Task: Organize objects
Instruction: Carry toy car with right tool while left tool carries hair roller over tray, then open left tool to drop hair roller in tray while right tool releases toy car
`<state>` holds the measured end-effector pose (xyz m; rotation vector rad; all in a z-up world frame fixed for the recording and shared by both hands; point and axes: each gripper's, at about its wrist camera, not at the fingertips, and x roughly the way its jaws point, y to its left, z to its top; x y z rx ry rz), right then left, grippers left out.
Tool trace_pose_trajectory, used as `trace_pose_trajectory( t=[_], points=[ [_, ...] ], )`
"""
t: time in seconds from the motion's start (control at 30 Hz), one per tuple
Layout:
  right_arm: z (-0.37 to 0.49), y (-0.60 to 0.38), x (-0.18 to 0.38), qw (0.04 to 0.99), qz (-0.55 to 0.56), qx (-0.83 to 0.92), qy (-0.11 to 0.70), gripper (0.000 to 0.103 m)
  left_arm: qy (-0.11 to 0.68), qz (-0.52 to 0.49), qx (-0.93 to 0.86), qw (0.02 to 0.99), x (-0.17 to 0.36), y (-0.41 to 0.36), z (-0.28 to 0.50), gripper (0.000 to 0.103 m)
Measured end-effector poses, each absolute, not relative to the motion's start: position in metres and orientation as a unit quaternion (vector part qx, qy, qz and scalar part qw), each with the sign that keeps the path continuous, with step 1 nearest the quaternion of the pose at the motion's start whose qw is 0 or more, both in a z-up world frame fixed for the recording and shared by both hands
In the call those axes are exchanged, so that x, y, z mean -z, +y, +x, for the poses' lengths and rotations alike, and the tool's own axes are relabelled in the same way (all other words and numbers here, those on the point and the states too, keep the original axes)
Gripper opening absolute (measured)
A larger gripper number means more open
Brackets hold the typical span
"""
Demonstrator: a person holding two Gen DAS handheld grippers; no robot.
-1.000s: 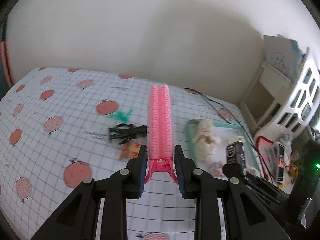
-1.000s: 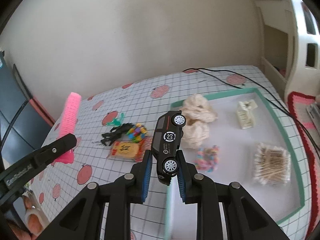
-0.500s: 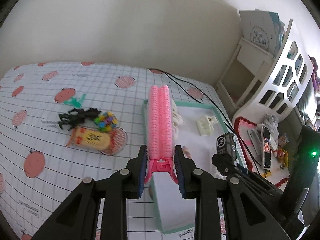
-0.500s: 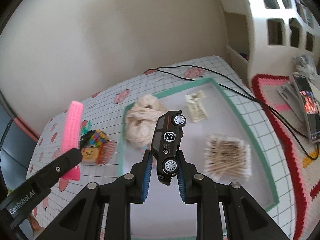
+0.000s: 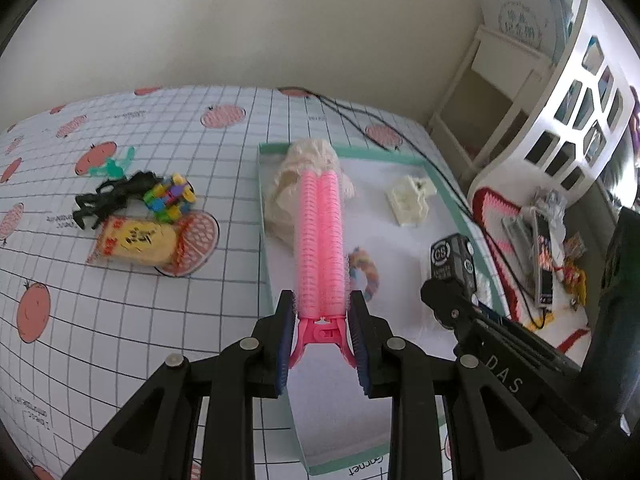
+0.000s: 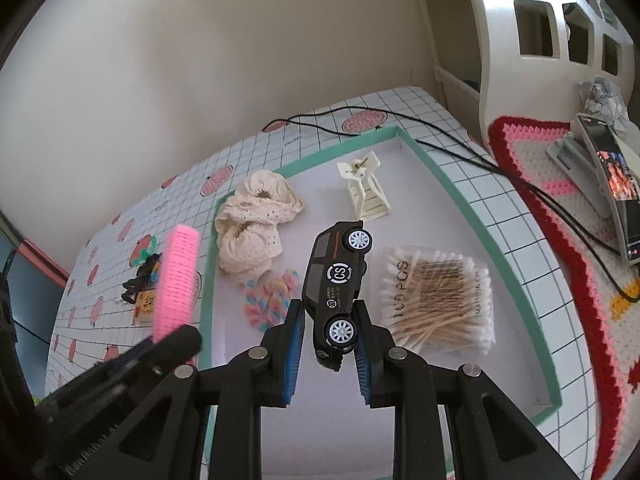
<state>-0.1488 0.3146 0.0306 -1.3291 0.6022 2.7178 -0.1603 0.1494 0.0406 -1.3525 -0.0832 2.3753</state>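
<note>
Cream wall behind, a white cut-out shelf unit (image 6: 560, 40) to your right, and under everything a white gridded cloth with red fruit prints (image 5: 120, 300) spread over what may be a bed or a counter; I cannot tell which. On it lies a shallow teal-rimmed tray (image 6: 472, 216), and a black cable (image 6: 440, 136) trails past its far edge.

Your left hand-held gripper (image 5: 322, 344) is clamped on the base of a pink hair roller clip (image 5: 320, 240), which sticks straight forward over the tray's left part. Your right hand-held gripper (image 6: 328, 344) is clenched on a black toy car (image 6: 338, 284), nose up, hanging above the tray's middle.

The tray already carries a cream lace cloth (image 6: 256, 228), a pastel hair tie (image 6: 272, 296), a cream clip (image 6: 368, 196) and a bag of cotton swabs (image 6: 436, 296). A snack packet (image 5: 136, 242), a block toy (image 5: 170, 196), a black figure (image 5: 108, 196) and a green figure (image 5: 114, 166) lie out on the cloth to the left.

Both loads look ready to be set down. Pick bare floor: for the car, the open patch nearer you than the swabs looks best. Lower until the wheels or side touch, then release, so it does not roll against the rim. Tilt the pink clip down toward the free strip along the tray's left wall, clear of the lace and hair tie. Place one at a time, since the two hand-held grippers are close and could knock together.
</note>
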Motion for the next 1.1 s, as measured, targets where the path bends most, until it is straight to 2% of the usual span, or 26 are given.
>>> trace_pose_trajectory(
  t=[0.53,1.1],
  points=[
    [-0.158,0.312,-0.009,0.031,-0.449,-0.869,0.205,0.025,-0.017,-0.521,-0.833,0.187,-0.01,0.16,-0.168,0.028],
    [-0.161,0.311,-0.003,0.042,-0.461,-0.861,0.211,0.027,-0.024,-0.523,-0.83,0.191,-0.009,0.159,-0.17,0.028]
  ],
)
